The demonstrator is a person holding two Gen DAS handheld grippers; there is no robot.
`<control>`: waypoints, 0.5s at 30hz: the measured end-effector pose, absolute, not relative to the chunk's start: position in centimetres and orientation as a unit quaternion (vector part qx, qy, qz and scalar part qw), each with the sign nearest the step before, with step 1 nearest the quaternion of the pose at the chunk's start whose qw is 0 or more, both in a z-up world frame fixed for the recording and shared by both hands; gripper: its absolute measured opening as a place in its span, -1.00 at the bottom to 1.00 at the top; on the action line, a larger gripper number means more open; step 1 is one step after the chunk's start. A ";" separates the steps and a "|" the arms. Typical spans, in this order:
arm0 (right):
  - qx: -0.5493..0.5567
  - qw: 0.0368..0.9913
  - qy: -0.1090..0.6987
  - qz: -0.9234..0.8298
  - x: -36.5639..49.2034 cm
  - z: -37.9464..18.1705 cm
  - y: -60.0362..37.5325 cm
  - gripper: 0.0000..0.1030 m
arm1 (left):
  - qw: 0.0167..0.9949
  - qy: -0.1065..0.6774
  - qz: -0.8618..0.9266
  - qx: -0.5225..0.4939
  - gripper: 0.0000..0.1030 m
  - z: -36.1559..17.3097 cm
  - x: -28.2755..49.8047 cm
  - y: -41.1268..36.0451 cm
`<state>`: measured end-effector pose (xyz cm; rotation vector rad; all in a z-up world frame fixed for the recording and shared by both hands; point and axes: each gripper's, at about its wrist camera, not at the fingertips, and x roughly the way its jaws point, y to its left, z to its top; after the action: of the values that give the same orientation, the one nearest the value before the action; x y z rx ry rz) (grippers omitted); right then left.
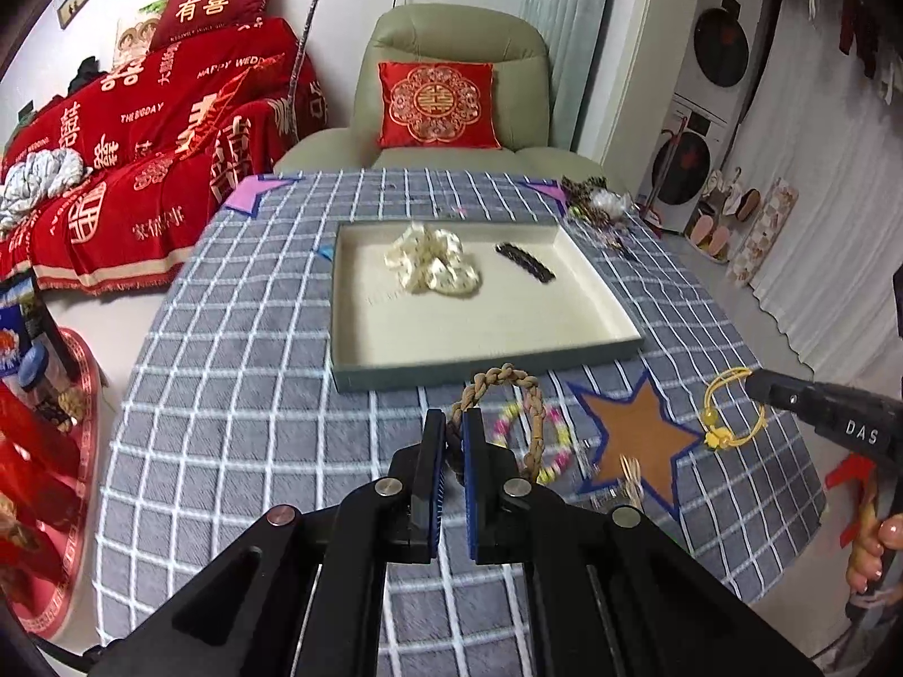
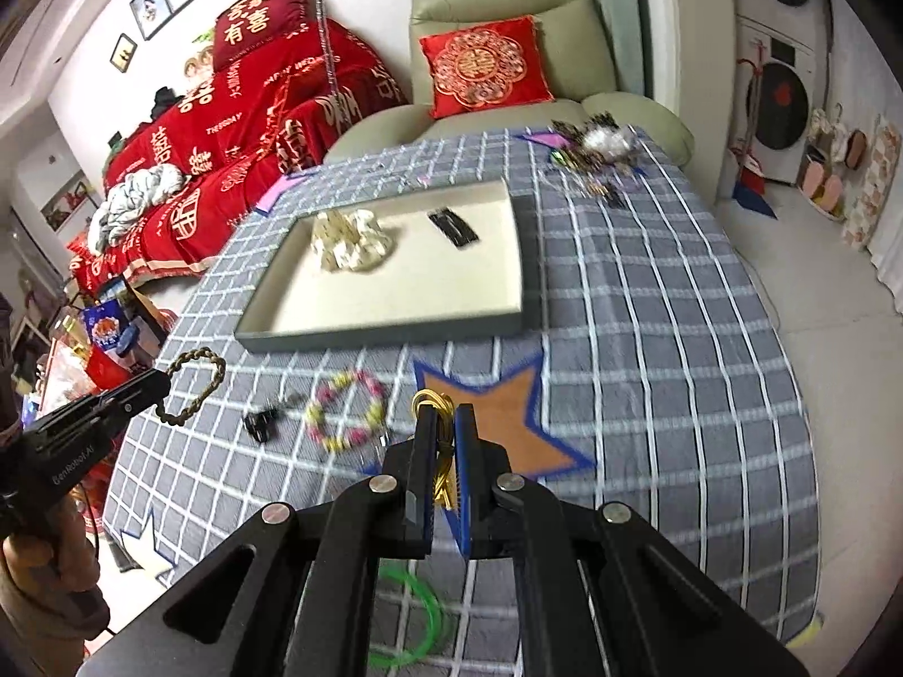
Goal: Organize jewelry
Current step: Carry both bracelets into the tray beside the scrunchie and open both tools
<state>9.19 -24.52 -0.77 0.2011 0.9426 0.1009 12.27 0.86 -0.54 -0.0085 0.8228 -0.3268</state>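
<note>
Braided rope bracelet (image 1: 516,406): pinched between the left gripper (image 1: 454,451) fingers, loop hanging out ahead and to the right of the tips, clear of the tablecloth (image 1: 226,423). Yellow cord bracelet (image 2: 437,451): clamped in the right gripper (image 2: 446,451), fingers pressed nearly together on it, cord running down the gap between the pads. The left wrist view confirms it dangling off the right tips as a loop with a small yellow bead.

Step in hand, my read: both pieces picked up, in carry toward the tray (image 1: 598,304).

Tray sits straight ahead of both sets of fingers, beyond the tips. Already in it: a cream fabric scrunchie (image 1: 432,265) and a dark hair clip (image 1: 525,262), apart from each other. Near half of the tray floor is bare.

Just below and beside the fingers on the cloth: pink-and-yellow bead bracelet (image 2: 347,412), a small black clip (image 2: 259,423), a green ring (image 2: 417,620) under the right gripper. Not yet sorted.

Next move calls for: get both loops over the near tray wall, drop onto bare floor away from scrunchie and clip, keep the two apart so the cords don't tangle. Risk: a dangling loop snagging the tray rim.
</note>
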 end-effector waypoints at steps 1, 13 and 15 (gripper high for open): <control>0.095 0.885 0.452 0.051 9.7 -0.5 -24.4 -0.87 | 0.904 0.397 -0.157 -0.002 -0.74 -0.3 12.8 0.9; 0.092 0.883 0.453 0.083 20.3 -0.1 -23.0 -0.88 | 0.906 0.399 -0.142 0.023 -0.74 -0.5 21.5 -0.4; 0.098 0.880 0.457 0.091 21.8 -0.5 -22.8 -0.88 | 0.904 0.404 -0.138 0.029 -0.74 -1.1 22.9 -0.8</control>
<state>21.82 -22.77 -0.55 0.2034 0.9516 0.1891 22.88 -0.82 -1.10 0.0596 0.8350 -0.2852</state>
